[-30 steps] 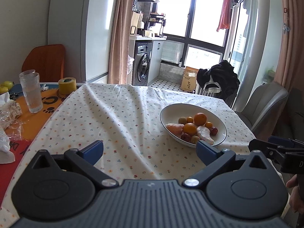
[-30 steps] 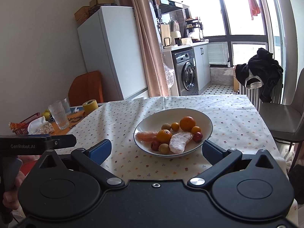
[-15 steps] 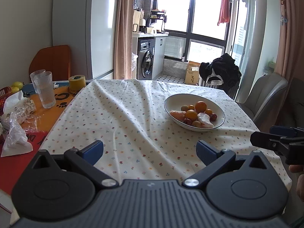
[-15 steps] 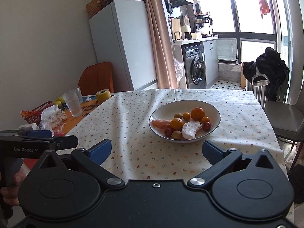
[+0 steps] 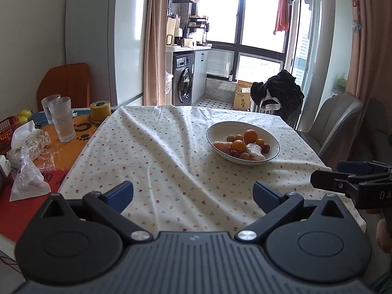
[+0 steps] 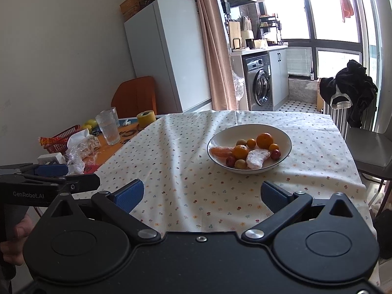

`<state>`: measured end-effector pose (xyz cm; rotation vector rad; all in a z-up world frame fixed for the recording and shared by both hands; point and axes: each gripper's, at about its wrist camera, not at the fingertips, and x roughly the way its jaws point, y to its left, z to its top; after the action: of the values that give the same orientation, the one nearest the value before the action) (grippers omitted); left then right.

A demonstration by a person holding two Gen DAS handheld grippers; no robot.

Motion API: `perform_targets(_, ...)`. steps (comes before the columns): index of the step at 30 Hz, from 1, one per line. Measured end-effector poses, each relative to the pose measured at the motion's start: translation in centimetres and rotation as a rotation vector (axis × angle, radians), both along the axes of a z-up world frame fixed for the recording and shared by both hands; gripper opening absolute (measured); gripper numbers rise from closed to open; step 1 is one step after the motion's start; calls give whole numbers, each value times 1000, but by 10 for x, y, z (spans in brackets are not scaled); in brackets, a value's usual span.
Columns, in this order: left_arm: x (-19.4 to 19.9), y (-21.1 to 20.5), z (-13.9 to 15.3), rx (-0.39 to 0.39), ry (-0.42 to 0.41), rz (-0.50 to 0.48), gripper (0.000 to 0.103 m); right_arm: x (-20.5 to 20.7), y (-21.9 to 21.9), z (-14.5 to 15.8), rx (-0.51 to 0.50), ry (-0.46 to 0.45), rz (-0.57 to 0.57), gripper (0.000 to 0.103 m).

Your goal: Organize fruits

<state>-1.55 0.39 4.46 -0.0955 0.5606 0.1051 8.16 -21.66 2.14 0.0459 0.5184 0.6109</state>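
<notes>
Right wrist view showed the fruits piled in the white bowl far right on the tablecloth, both the left gripper and right gripper spread wide, empty, held back near the table edge; fits pre-sort or finished.

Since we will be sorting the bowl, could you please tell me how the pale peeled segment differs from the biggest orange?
The pale peeled segment is whitish, elongated and curved; the biggest orange is round and bright orange. The segment lies at the bowl's near side, the orange farther back. Both rest among the small fruits.
</notes>
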Motion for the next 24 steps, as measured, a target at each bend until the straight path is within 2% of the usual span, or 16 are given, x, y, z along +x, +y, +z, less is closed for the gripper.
perform_targets(24,5,0,-11,-21,19,-20,103,0,0,-3,-2,31,-5,103)
